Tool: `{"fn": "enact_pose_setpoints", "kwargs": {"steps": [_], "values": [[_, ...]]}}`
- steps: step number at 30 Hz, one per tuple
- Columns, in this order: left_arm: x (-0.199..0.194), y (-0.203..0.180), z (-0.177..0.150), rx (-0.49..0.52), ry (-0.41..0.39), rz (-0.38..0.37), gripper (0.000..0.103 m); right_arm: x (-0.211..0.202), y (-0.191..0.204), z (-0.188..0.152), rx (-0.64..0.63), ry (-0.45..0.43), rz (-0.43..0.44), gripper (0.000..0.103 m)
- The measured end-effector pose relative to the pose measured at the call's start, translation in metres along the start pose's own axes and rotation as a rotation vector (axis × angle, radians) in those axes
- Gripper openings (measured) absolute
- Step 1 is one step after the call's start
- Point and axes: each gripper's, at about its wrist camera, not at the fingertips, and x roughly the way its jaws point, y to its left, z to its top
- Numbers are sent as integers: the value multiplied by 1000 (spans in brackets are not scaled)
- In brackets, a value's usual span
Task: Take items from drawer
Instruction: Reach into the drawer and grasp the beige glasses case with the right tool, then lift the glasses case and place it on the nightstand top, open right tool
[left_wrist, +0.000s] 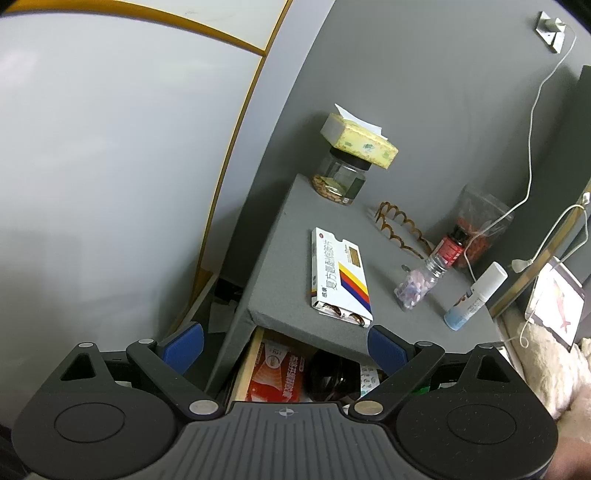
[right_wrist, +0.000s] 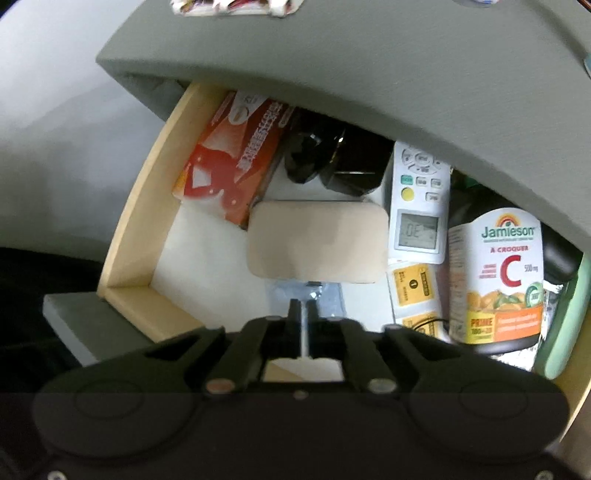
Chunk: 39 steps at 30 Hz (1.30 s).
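The wooden drawer (right_wrist: 129, 236) stands open under the grey nightstand top (left_wrist: 291, 229). In it lie an orange box (right_wrist: 229, 162), black sunglasses (right_wrist: 325, 162), a white remote (right_wrist: 419, 206), a Jamieson vitamin C bottle (right_wrist: 498, 280) and yellow sachets (right_wrist: 412, 286). My right gripper (right_wrist: 303, 314) is shut on the thin stem of a beige, rounded rectangular hand mirror (right_wrist: 317, 242) and holds it above the drawer. My left gripper (left_wrist: 284, 345) is open and empty, above the drawer's left front corner (left_wrist: 245, 365).
On the nightstand top lie a white medicine box (left_wrist: 338, 277), a pill bottle (left_wrist: 419, 284), a spray tube (left_wrist: 474, 295), a red-label bottle (left_wrist: 452, 247), a brown hair comb (left_wrist: 400, 229) and a jar (left_wrist: 338, 181) under a tissue pack. White cables hang at right.
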Motion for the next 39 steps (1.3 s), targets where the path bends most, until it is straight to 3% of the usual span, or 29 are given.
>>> {"fn": "enact_pose_setpoints", "kwargs": {"steps": [4,6,8,10,13,17,19,23,25,26,30,32,39], "values": [[1,-1,0,4,0,0,93,1,-13,-7,44,-74,42,56],[2,-1,-1,5,6,1,93,2,-9,-12,23,-125,33,60],[2,0,-1,5,9,3,93,0,5,-11,-121,-192,8,65],[3,1,-2,-2,11,0,93,-7,14,-4,-269,-222,-14,83],[3,1,-2,-2,13,-3,93,5,38,-8,-645,-216,-97,83],[5,1,-2,-2,15,-3,93,25,36,-9,-788,-165,-75,87],[5,2,-1,-9,15,-5,93,35,36,-12,-836,-153,-57,100],[8,2,-1,-13,21,-11,93,46,37,-13,-823,-86,-20,95],[9,2,0,-13,23,-12,93,43,39,-13,-810,-73,-18,69],[9,2,0,-16,24,-13,93,40,41,-16,-807,-30,-19,66],[10,2,0,-19,25,-22,93,37,37,-34,-779,60,-3,66],[9,2,0,-14,23,-24,93,30,28,-41,-697,69,62,66],[11,3,0,-18,23,-10,93,-9,-9,-59,-444,-46,240,66]]}}
